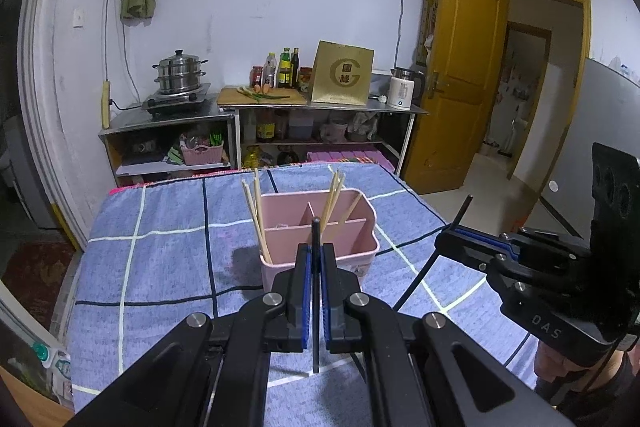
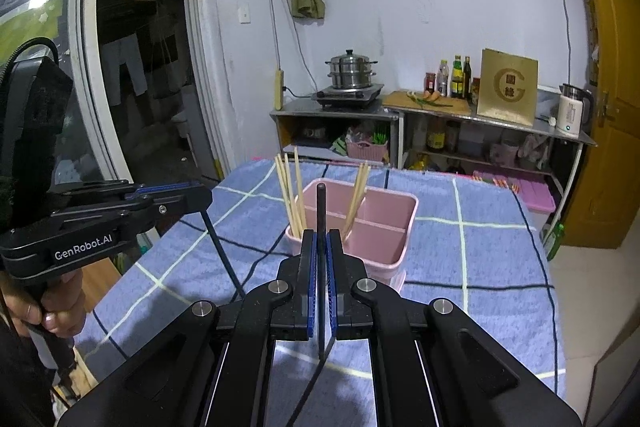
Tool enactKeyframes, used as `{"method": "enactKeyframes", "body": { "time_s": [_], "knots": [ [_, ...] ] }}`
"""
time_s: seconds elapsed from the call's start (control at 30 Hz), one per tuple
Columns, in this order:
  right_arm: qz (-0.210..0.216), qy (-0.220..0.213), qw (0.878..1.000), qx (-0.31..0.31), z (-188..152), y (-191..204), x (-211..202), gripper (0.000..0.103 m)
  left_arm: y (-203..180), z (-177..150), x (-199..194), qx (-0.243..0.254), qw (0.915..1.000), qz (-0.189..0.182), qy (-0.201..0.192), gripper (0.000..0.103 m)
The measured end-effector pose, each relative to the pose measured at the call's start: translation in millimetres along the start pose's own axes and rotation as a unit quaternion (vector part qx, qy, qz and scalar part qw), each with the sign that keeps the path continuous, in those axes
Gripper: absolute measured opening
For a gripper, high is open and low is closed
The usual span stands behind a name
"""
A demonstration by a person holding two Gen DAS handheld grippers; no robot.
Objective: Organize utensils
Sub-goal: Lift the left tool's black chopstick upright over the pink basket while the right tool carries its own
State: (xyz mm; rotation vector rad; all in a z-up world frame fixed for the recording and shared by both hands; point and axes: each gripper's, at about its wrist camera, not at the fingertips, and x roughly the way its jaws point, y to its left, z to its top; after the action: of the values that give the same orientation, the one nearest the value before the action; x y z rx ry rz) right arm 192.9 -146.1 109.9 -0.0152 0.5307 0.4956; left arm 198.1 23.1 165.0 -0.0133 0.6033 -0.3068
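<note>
A pink divided utensil holder stands on the blue checked cloth; it also shows in the right wrist view. Wooden chopsticks lean in its left compartment and more wooden chopsticks in a rear one. My left gripper is shut on a black chopstick, held upright just in front of the holder. My right gripper is shut on another black chopstick, also upright near the holder. The right gripper shows at the right of the left wrist view, the left gripper at the left of the right wrist view.
Behind the table stands a steel shelf unit with a steamer pot, bottles, a cutting board, a gold box and a kettle. A yellow door stands open at right. A dark glass doorway is at left.
</note>
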Motion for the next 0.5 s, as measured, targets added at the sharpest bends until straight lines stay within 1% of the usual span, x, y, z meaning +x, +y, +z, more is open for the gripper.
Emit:
{"method": "enactKeyframes", "body": {
  "time_s": [0.17, 0.5],
  "knots": [
    [0.003, -0.018, 1.0, -0.003, 18.4, 1.0, -3.6, 0.004, -1.3, 21.7, -9.7, 0.003, 0.9999, 0.002, -0.014, 0.004],
    [0.006, -0.07, 0.998, 0.005, 64.7, -0.8, -9.1, 0.004, -1.2, 80.6, -28.4, 0.004, 0.9983, 0.008, -0.057, 0.004]
  ]
}}
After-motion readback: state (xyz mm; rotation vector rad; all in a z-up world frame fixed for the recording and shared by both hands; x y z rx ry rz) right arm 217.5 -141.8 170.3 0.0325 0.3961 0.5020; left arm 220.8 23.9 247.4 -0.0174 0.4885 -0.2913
